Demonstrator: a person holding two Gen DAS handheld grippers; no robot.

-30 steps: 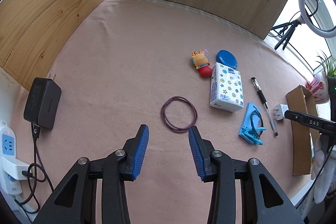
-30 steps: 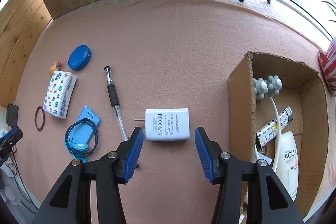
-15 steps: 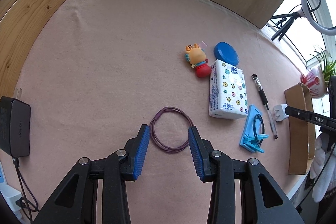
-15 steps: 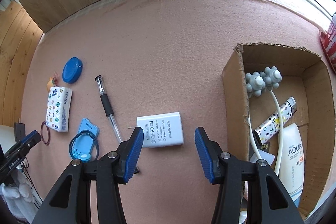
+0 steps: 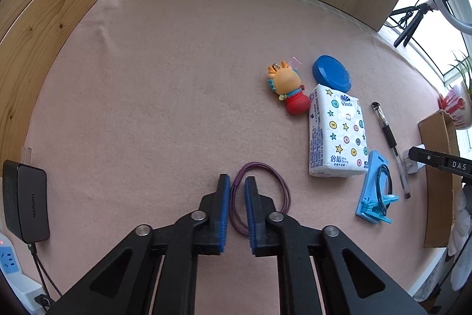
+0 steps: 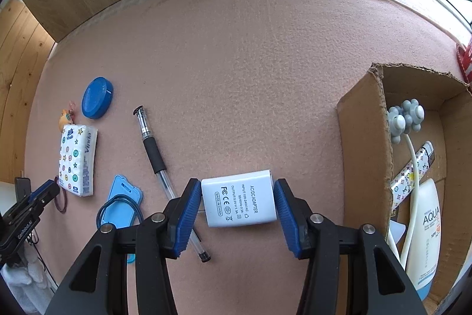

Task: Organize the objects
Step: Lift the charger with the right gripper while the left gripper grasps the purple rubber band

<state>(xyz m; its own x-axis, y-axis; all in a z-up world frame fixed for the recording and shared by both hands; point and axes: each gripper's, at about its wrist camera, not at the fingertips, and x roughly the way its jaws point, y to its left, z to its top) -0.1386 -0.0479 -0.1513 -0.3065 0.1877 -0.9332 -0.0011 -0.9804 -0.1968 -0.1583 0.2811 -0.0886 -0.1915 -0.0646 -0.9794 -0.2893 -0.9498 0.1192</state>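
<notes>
Two hand-held grippers work a pink felt tabletop (image 6: 265, 64) midway through a tidy-up. The left gripper (image 5: 237, 191) has its blue pads nearly together, pinching one side of a purple hair-tie loop (image 5: 265, 191) that lies on the felt; the rest of the loop bulges out to the right of the jaws. Whether the loop has left the surface cannot be told.

The right gripper (image 6: 237, 205) points steeply down with its jaws spread around a white AC/DC adapter (image 6: 240, 201). The pads stand just beside the adapter's two short ends, the left one close to touching, but a firm squeeze is not evident.

A cardboard box (image 6: 365, 155) at the table's right edge already holds a white massage roller with grey knobs (image 6: 407, 120), a patterned tube (image 6: 413, 176) and a bottle of Aqua sunscreen (image 6: 427, 226), so part of the sorting looks done.

More remains out on the felt than in the box: a blue round lid (image 5: 332, 74), an orange cartoon keychain figure (image 5: 287, 86), a Vinda tissue pack (image 5: 336, 135), a black-grip gel pen (image 5: 391, 143) and a light-blue card holder with a dark cord (image 5: 377, 188). A black UGREEN power brick (image 5: 25, 202) sits plugged in at the far left, likely no part of the job.

By this showing the task stands less than half finished, with the hair tie and the adapter next in line.
</notes>
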